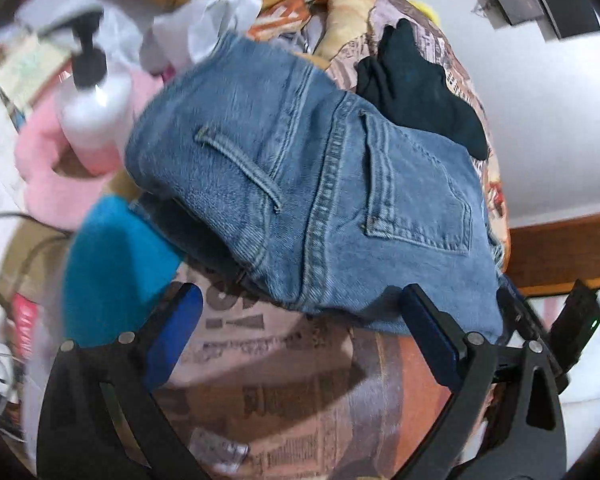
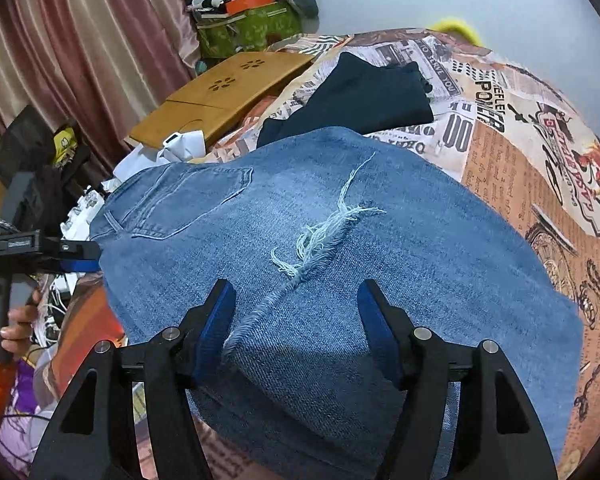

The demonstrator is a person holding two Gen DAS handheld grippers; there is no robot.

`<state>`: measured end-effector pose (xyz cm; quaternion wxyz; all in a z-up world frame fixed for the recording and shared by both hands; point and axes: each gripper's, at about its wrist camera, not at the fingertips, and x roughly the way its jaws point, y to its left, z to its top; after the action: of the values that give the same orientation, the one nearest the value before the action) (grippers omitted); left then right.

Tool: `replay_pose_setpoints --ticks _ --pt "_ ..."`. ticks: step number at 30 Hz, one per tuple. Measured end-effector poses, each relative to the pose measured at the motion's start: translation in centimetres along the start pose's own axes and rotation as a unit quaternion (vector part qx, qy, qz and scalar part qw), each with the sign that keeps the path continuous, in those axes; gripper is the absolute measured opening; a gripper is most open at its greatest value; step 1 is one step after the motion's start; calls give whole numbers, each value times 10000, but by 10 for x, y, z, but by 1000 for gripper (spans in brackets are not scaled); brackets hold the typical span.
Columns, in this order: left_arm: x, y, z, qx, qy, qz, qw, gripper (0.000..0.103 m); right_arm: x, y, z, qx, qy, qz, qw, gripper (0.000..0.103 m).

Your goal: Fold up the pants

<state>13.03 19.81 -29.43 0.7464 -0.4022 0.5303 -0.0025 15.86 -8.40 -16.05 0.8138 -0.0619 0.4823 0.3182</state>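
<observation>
Lay folded on the newspaper-print bedspread: blue jeans, back pocket up, frayed hem threads across the top layer. Spread wide apart, the left gripper, fingers empty, with the folded waist end of the jeans directly ahead at twelve o'clock; right blue pad just beside the denim edge, contact not clear, left pad over bare bedspread. Also spread apart, the right gripper, hovering low over the leg end of the jeans, denim filling the gap between its fingers from six to twelve o'clock; gripped or merely above, could not be told. Seen at nine o'clock in the right wrist view, the left gripper against the waistband side. Beyond the jeans at twelve o'clock, a dark folded garment. At ten o'clock in the left wrist view, a white pump bottle on a pink plush item.
</observation>
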Motion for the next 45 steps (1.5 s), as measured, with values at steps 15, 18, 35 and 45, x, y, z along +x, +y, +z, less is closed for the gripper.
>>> replay_pose_setpoints --ticks 15,18,35,45 --pt "-15 -2 27 196 -1101 698 9913 33 -4 -3 4 166 -4 186 9997 62" --pt "-33 -26 26 708 -1512 1102 9798 30 -22 -12 5 320 -183 327 9988 62" --pt "-117 -288 6 2945 -3286 278 8970 28 -76 -141 -89 1895 -262 -894 9775 62" --pt "-47 -430 -29 3897 -2486 -368 8860 26 -73 -150 -106 2073 -496 -486 9758 65"
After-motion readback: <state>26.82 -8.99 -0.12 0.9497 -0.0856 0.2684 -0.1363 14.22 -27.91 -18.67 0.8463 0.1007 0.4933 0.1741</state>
